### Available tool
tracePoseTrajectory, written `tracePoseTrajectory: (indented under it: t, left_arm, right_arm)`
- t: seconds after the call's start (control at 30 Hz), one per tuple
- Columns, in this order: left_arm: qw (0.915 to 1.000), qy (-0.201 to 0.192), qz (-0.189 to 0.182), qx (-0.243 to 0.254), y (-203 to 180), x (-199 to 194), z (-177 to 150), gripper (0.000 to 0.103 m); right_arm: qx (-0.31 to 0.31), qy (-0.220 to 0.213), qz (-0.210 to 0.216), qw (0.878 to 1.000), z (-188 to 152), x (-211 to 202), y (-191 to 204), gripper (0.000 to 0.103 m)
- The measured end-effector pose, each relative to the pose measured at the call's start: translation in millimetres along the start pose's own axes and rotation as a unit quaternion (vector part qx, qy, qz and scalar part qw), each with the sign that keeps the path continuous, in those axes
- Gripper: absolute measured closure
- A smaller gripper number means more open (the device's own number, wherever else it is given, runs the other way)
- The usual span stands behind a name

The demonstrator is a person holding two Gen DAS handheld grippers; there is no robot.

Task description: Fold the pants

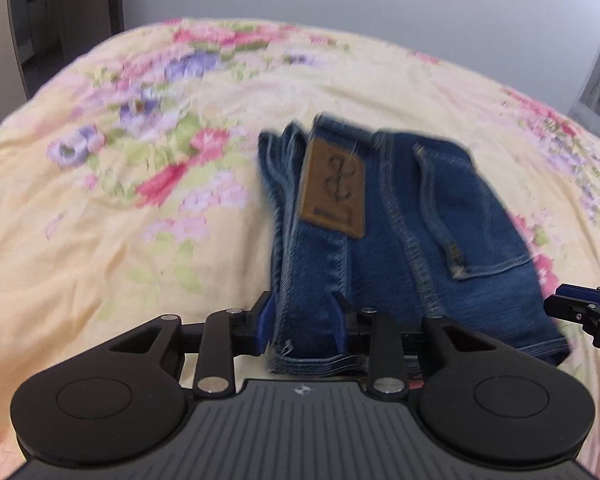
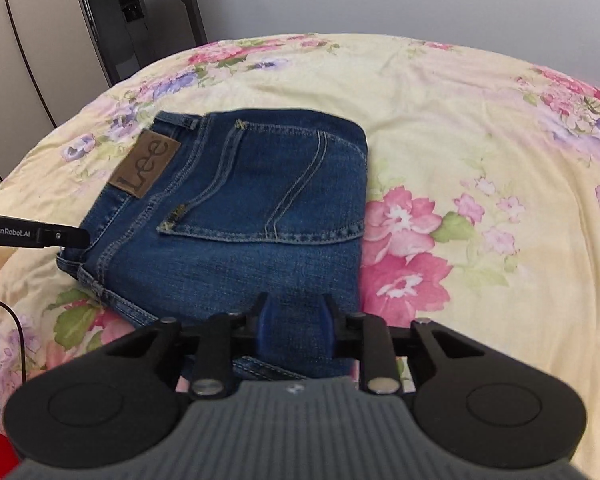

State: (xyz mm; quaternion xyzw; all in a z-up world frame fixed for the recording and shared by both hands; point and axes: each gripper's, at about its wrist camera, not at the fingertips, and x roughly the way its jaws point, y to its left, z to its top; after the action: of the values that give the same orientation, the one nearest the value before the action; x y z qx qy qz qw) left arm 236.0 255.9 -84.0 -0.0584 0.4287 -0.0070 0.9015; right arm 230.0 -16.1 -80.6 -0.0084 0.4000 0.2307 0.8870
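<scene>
Right at the near edge of the folded jeans (image 2: 240,216), both grippers (image 1: 302,324) (image 2: 296,326) sit, jaws part-open with denim between; can't tell if they're pinching.

Left wrist view: mounted behind its own fingers, angled down, close over the waistband edge of the folded jeans (image 1: 400,216). Right wrist view: likewise angled down, close over the near edge of the jeans (image 2: 252,208). Both share the jeans, their leather patch (image 1: 332,188) and the floral bedspread (image 2: 460,152) beyond.
</scene>
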Motion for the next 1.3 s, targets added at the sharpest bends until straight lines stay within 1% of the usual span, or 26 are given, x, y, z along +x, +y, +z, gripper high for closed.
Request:
tracePoseTrajectory:
  t: [0.03, 0.1, 0.17, 0.2, 0.23, 0.27, 0.3, 0.33, 0.37, 0.43, 0.47, 0.5, 0.53, 0.57, 0.6, 0.67, 0.77, 0.83, 0.9, 1.0, 1.13, 1.23, 1.3]
  left_arm:
    - [0.9999, -0.011, 0.001, 0.005, -6.5, -11.8, 2.7, 0.067]
    - [0.9992, -0.037, 0.006, 0.014, -20.4, -37.2, 7.2, 0.067]
    - [0.9977, -0.066, 0.007, 0.018, -34.3, -65.1, 12.3, 0.064]
    - [0.9967, -0.079, 0.004, 0.019, -41.3, -79.7, 14.3, 0.061]
    - [0.9955, -0.092, 0.003, 0.019, -49.6, -96.8, 18.6, 0.055]
    - [0.9944, -0.104, 0.004, 0.018, -56.9, -112.5, 21.4, 0.049]
    - [0.9932, -0.115, 0.006, 0.018, -64.7, -128.5, 23.9, 0.046]
    - [0.9919, -0.126, 0.008, 0.019, -71.6, -145.2, 25.0, 0.041]
    - [0.9905, -0.135, 0.012, 0.019, -78.1, -160.3, 24.8, 0.038]
    - [0.9875, -0.155, 0.017, 0.023, -90.1, -188.3, 22.7, 0.026]
    - [0.9858, -0.165, 0.019, 0.026, -94.9, -199.8, 19.8, 0.019]
    - [0.9843, -0.172, 0.027, 0.028, -99.5, -209.1, 16.2, 0.015]
    - [0.9826, -0.177, 0.043, 0.034, -105.1, -217.0, 11.8, 0.011]
    - [0.9809, -0.181, 0.056, 0.042, -109.6, -221.5, 7.0, 0.009]
    - [0.9786, -0.185, 0.076, 0.050, -114.4, -224.6, 0.5, 0.008]
    - [0.9742, -0.188, 0.112, 0.056, -120.5, -225.6, -14.8, 0.005]
    - [0.9708, -0.191, 0.138, 0.044, -121.2, -221.0, -40.0, 0.005]
    - [0.9688, -0.190, 0.153, 0.043, -121.9, -214.1, -56.0, 0.005]
    - [0.9698, -0.181, 0.156, 0.050, -122.5, -207.3, -68.4, 0.005]
    - [0.9728, -0.170, 0.151, 0.044, -122.7, -198.7, -83.6, 0.005]
    - [0.9767, -0.138, 0.160, 0.037, -123.6, -183.3, -97.7, 0.005]
    - [0.9819, -0.116, 0.147, 0.026, -121.8, -174.8, -104.3, 0.005]
    - [0.9825, -0.112, 0.147, 0.023, -121.7, -173.7, -107.4, 0.005]
  right_arm:
    - [-0.008, -0.010, -0.005, 1.000, 2.8, -10.5, 2.8, 0.073]
    - [-0.026, -0.032, -0.013, 0.999, 8.2, -34.6, 9.3, 0.072]
    - [-0.036, -0.050, -0.020, 0.998, 12.7, -59.3, 14.8, 0.067]
    - [-0.042, -0.061, -0.022, 0.997, 14.2, -71.6, 17.5, 0.066]
    - [-0.047, -0.073, -0.025, 0.996, 16.1, -86.8, 21.0, 0.064]
    - [-0.051, -0.081, -0.027, 0.995, 17.5, -99.3, 24.3, 0.059]
    - [-0.052, -0.089, -0.028, 0.994, 19.0, -113.3, 27.4, 0.056]
    - [-0.052, -0.098, -0.028, 0.993, 19.6, -126.5, 30.1, 0.051]
    - [-0.051, -0.106, -0.027, 0.993, 19.5, -138.8, 32.5, 0.046]
    - [-0.050, -0.124, -0.026, 0.991, 17.0, -164.9, 38.2, 0.042]
    - [-0.049, -0.133, -0.025, 0.990, 14.3, -176.4, 40.9, 0.037]
    - [-0.046, -0.141, -0.025, 0.989, 10.2, -188.1, 43.7, 0.034]
    - [-0.043, -0.149, -0.025, 0.988, 6.0, -197.1, 45.9, 0.030]
    - [-0.037, -0.157, -0.024, 0.987, -0.1, -206.6, 47.7, 0.028]
    - [-0.031, -0.164, -0.026, 0.986, -6.3, -214.2, 49.9, 0.028]
    - [-0.021, -0.174, -0.035, 0.984, -21.3, -225.9, 55.2, 0.022]
    - [-0.006, -0.188, -0.056, 0.981, -47.1, -236.9, 62.7, 0.022]
    - [0.007, -0.189, -0.072, 0.979, -62.4, -239.4, 66.2, 0.022]
    - [0.014, -0.191, -0.086, 0.978, -78.7, -235.8, 67.2, 0.022]
    - [0.019, -0.178, -0.103, 0.978, -93.3, -227.2, 67.8, 0.022]
    - [0.023, -0.158, -0.102, 0.982, -105.8, -217.4, 68.2, 0.022]
    - [0.022, -0.145, -0.102, 0.984, -111.6, -212.6, 69.4, 0.022]
    - [0.019, -0.140, -0.098, 0.985, -114.2, -210.7, 70.2, 0.022]
